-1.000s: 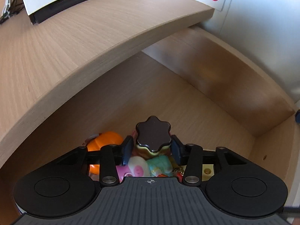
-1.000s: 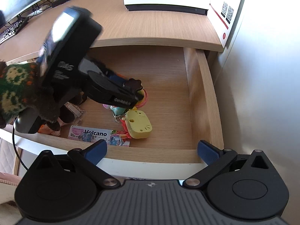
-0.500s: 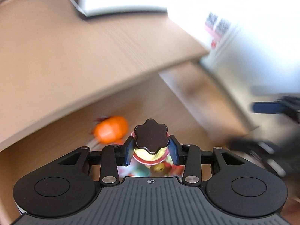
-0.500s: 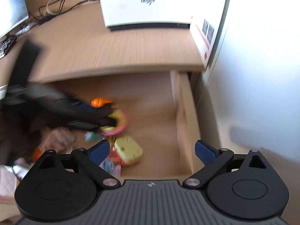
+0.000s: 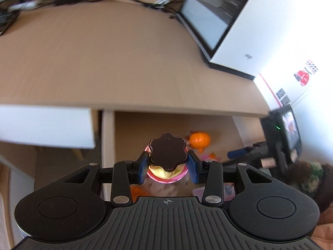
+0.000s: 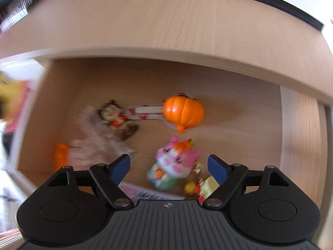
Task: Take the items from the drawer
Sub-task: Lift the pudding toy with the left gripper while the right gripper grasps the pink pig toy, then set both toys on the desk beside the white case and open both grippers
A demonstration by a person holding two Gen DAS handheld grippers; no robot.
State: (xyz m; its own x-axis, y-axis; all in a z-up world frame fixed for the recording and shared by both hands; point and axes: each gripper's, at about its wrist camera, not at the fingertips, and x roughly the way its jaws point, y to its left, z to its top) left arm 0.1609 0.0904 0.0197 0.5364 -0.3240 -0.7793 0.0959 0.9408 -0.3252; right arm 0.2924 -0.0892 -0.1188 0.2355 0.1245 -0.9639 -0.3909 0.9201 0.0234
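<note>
Between the left gripper (image 5: 167,167) pads sits a small flower-lidded jar (image 5: 167,156), clamped at its sides, above the drawer (image 5: 108,137); it looks light, rigid, perhaps slippery. Right gripper (image 6: 168,167), jaws just narrowing, empty, hovers over the pink toy (image 6: 177,160), seemingly soft.

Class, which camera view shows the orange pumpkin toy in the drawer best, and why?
The right wrist view: the orange pumpkin toy sits large, near the centre, fully visible on the drawer floor. In the left wrist view it is small, distant and blurred.

drawer (image 6: 299,145): open | pumpkin toy (image 6: 183,112): inside | flower-lidded jar (image 5: 167,156): lifted above
</note>
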